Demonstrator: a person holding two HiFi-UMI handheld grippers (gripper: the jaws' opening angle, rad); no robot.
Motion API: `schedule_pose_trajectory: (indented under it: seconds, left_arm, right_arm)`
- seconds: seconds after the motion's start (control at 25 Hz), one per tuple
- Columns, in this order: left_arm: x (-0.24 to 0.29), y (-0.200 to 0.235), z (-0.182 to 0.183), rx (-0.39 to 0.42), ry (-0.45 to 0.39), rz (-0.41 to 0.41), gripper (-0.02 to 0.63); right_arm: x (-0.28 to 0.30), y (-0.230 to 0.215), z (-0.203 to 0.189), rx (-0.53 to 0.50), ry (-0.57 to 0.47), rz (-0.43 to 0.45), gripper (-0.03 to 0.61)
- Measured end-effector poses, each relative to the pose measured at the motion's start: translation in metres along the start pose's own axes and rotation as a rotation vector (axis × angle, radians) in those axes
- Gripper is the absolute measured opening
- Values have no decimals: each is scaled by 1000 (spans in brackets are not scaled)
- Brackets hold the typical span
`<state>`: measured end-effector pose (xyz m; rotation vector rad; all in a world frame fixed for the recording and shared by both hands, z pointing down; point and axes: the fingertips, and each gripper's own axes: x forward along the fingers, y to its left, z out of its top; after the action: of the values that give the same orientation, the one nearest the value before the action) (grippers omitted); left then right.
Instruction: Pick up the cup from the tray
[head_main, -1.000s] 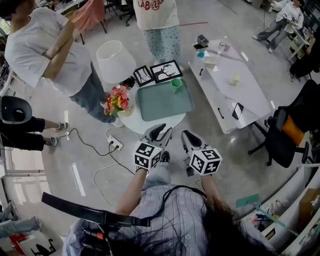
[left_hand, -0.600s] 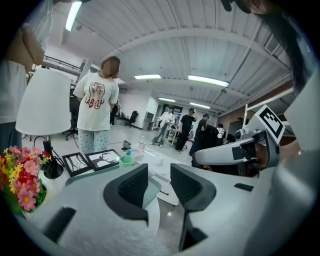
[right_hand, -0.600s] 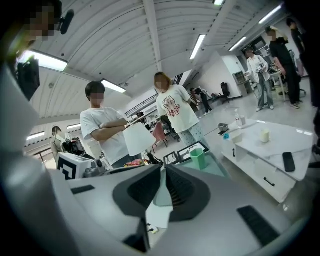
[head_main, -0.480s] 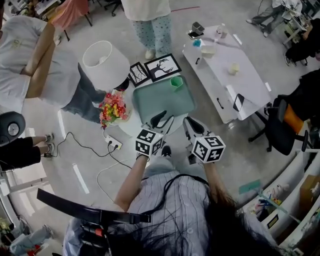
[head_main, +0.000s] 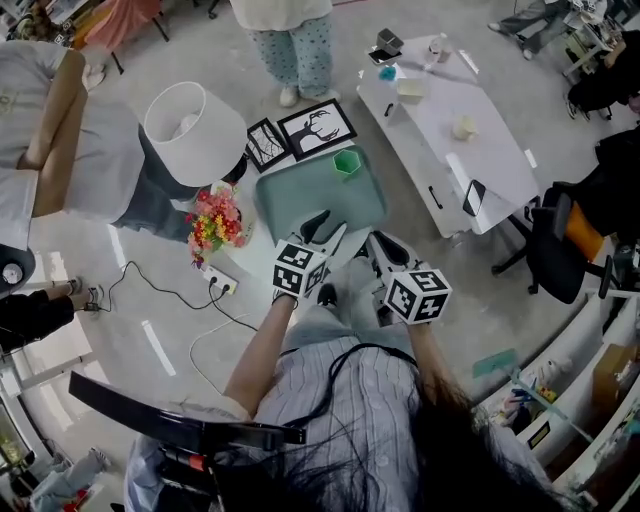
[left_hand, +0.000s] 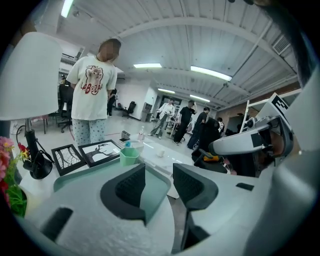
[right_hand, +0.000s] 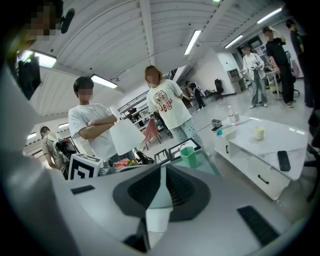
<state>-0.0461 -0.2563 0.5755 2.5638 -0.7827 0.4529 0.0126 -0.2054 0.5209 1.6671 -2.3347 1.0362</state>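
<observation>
A small green cup (head_main: 347, 162) stands upright at the far right corner of a green tray (head_main: 300, 195). My left gripper (head_main: 322, 232) hovers over the tray's near edge, well short of the cup. Its jaws are opening and nothing is between them. In the left gripper view the cup (left_hand: 129, 156) stands ahead and slightly left of the left gripper (left_hand: 159, 182), on the tray (left_hand: 75, 175). My right gripper (head_main: 383, 245) hangs just off the tray's near right corner, shut and empty. In the right gripper view the cup (right_hand: 188, 156) shows ahead, above the right gripper (right_hand: 162, 187).
A white lamp (head_main: 193, 120) and flowers (head_main: 215, 220) stand left of the tray, and two framed pictures (head_main: 318, 128) lean behind it. A low white table (head_main: 450, 130) lies to the right. People stand beyond. A power strip (head_main: 222, 283) with cables lies on the floor.
Both grippers have moved forward towards the tray, the left one now over its near edge. The left jaws have spread wider. The cup has not moved.
</observation>
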Motion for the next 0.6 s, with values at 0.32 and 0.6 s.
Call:
schedule_pose_trajectory:
  seconds: [0.32, 0.6]
  left_arm:
    - [54, 37, 1, -20, 9, 47, 224]
    - [101, 73, -14, -44, 53, 128, 281]
  right_arm:
    - [32, -33, 24, -16, 46, 30, 51]
    - [61, -61, 51, -38, 102, 66, 51]
